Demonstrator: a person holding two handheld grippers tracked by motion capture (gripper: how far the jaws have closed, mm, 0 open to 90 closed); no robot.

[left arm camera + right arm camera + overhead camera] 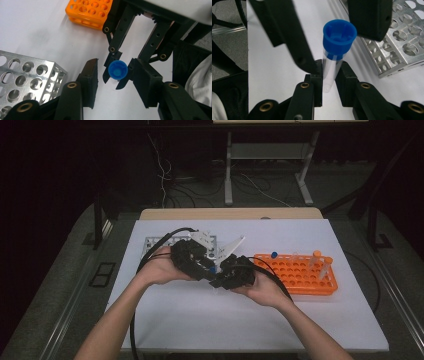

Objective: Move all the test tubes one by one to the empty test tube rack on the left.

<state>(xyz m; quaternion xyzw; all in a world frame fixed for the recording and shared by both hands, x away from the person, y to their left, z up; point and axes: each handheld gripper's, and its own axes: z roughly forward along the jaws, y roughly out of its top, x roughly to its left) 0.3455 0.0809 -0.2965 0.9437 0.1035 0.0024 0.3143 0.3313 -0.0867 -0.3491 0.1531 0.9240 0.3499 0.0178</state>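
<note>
Above table centre, right hand-held gripper [329, 72] clamping blue-capped tube [334, 53], left hand-held gripper [113, 72] half-open round cap, not touching.

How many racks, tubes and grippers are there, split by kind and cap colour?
Racks: 2, orange rack and metal rack
Blue-capped tubes: 2, held tube and racked tube
Orange-capped tubes: 2
Grippers: 2, left gripper and right gripper
Total: 8
</note>
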